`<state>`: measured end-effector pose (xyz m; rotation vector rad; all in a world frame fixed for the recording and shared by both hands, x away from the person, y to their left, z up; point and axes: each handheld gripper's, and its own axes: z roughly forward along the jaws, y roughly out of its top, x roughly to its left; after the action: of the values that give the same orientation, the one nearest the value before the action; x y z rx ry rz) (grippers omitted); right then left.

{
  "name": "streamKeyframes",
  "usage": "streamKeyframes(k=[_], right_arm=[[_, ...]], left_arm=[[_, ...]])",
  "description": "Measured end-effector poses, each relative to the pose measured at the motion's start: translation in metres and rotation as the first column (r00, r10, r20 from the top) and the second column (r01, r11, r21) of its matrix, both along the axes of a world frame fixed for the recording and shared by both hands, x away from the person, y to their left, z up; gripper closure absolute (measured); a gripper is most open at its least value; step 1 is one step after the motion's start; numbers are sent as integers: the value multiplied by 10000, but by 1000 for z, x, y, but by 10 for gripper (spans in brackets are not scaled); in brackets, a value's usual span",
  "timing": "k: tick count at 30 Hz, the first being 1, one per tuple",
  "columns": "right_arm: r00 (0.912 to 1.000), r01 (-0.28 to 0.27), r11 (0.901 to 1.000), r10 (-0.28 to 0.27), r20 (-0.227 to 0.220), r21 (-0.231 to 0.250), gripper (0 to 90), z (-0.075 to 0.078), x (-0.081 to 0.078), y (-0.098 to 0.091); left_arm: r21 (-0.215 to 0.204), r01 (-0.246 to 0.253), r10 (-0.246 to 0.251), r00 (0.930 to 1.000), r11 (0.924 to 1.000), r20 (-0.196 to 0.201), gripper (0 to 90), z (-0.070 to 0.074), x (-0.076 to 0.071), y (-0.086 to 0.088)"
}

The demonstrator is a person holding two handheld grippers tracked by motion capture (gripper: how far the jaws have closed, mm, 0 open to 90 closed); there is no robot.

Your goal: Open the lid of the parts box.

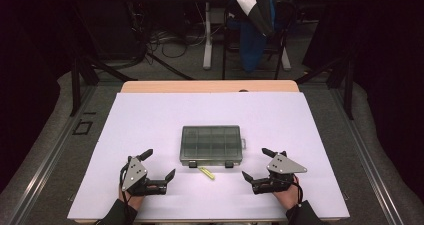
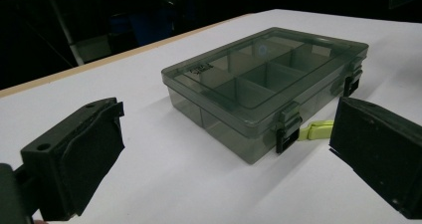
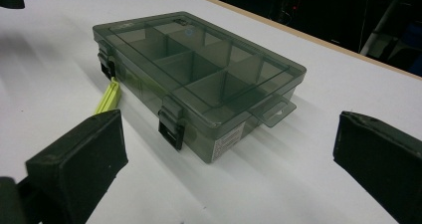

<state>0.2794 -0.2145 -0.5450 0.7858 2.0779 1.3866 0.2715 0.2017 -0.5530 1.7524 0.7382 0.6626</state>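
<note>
Two black latches fasten the smoky-grey transparent plastic compartment box (image 1: 211, 144), lid closed, on the white table sheet (image 1: 150, 115); both grippers, left gripper (image 1: 156, 166) and right gripper (image 1: 254, 164), gape empty.

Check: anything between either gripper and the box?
Nothing visible. The box sits shut mid-table, with the left gripper and right gripper open on either side of its near edge, bare white table between. A small yellow-green clip lies by the front latches, between the grippers, not in either path.
</note>
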Motion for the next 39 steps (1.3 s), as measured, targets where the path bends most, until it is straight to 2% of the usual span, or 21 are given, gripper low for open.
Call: streamKeyframes(k=[3, 6, 8, 16, 22, 31, 34, 39], right_arm=[[10000, -36, 10000, 35, -72, -36, 0, 0, 3, 1], [9999, -64, 10000, 64, -111, -4, 0, 0, 8, 3], [9996, -99, 9999, 97, -271, -81, 0, 0, 13, 3], [9992, -122, 9998, 116, -393, -161, 0, 0, 22, 7], [9978, -134, 9996, 119, -649, -228, 0, 0, 29, 9], [9942, -291, 9981, 232, -1049, -544, 0, 0, 41, 14], [9910, -408, 9959, 300, -1307, -805, 11, 1, 47, 16], [9867, -666, 9935, 518, -1541, -922, 43, 2, 52, 17]], left_arm=[[-4, 75, -75, 9999, 10000, -109, 1, 0, 4, -2], [160, 116, -116, 9999, 9998, -62, 15, 0, 7, -5], [195, 178, -174, 9996, 9997, -215, 17, -1, 12, -7], [312, 330, -313, 9982, 9990, -510, 14, 0, 20, -11], [471, 501, -462, 9957, 9976, -801, 5, 3, 27, -16], [638, 793, -706, 9891, 9948, -1295, 2, 5, 39, -19], [614, 1002, -901, 9846, 9931, -1497, 38, 7, 45, -19], [748, 1277, -1134, 9787, 9890, -1710, 89, 6, 50, -22]])
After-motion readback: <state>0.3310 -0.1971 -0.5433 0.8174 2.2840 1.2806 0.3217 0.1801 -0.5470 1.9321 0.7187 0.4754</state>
